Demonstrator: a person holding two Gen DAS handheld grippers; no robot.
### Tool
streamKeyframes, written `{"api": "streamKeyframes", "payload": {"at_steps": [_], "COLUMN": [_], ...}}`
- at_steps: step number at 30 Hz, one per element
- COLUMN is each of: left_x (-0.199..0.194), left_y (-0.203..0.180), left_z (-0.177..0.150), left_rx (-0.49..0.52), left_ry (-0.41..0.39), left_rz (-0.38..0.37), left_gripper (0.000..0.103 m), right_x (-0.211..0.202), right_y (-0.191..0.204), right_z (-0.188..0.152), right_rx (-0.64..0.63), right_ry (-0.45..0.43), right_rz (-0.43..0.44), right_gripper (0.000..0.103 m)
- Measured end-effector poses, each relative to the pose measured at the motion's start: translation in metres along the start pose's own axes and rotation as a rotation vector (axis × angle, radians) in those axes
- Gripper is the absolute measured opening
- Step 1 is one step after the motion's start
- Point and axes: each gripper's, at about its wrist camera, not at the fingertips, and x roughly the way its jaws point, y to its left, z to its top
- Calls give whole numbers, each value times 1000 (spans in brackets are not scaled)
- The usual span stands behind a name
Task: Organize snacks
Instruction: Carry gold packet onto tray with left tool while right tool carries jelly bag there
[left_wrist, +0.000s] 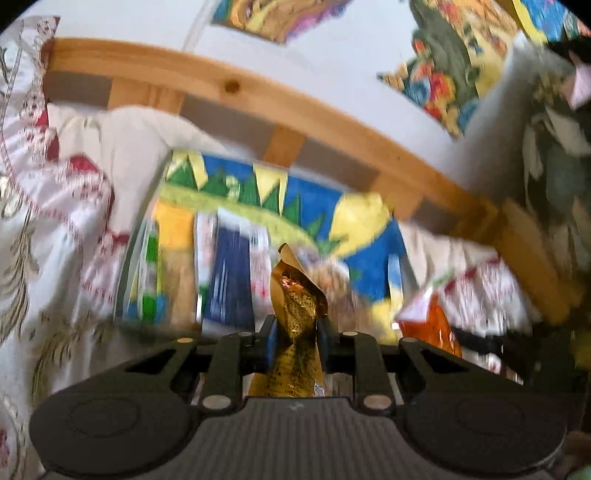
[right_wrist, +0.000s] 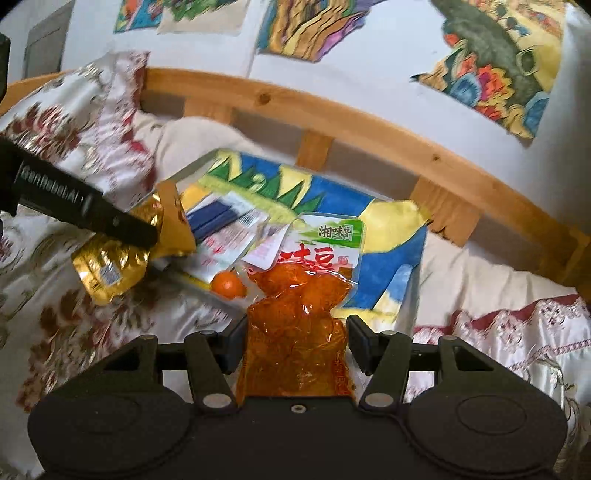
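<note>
- Left wrist view: the left gripper (left_wrist: 295, 332) is pinched nearly shut on a gold foil packet (left_wrist: 297, 314), whose crumpled top sticks up between the blue pads.
- Beyond it, blurred, a colourful painted sheet (left_wrist: 351, 229) lies on a floral bedspread (left_wrist: 55, 221) with several snack packs on it; an orange bag (left_wrist: 428, 325) shows at lower right.
- A wooden bed rail (left_wrist: 258, 99) runs behind, under a white wall.
- Right wrist view: the right gripper (right_wrist: 297, 332) stands about half open, its pads pressing both sides of the orange bag (right_wrist: 295, 314), a clear pouch with a green-and-white label.
- At left, the left gripper's (right_wrist: 147, 230) black finger clamps the gold foil packet (right_wrist: 110, 266) above the bedspread (right_wrist: 110, 314).
- A small orange fruit (right_wrist: 227, 284) and a blue-and-white pack (right_wrist: 218, 218) lie on the painted sheet (right_wrist: 388, 258).
</note>
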Motion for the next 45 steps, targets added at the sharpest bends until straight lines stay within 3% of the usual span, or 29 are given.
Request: {"api": "streamKeyframes", "payload": {"at_steps": [6,12,16,27,45], "left_x": [28,57,70,87,90], "left_y": [2,5,3,6,-1], "left_z": [27,32,25,22,20], "left_rx": [-31,-3,42,45,99], "left_ry": [-66,-68,-54,-23,-34], "left_rz": [14,31,40,45,97], "left_gripper": [24,24,24,25,34], "right_x": [18,35,50,77,85], "right_y": [-14,-34,-38,-34,-31], "right_z": [8,7,7,2,1], "right_rx": [50,124,162,163,177], "right_ry": [-70,-72,-47,15,43], "right_rz": [-84,-130,-126,-100,-92], "right_gripper": [59,59,59,59,64]}}
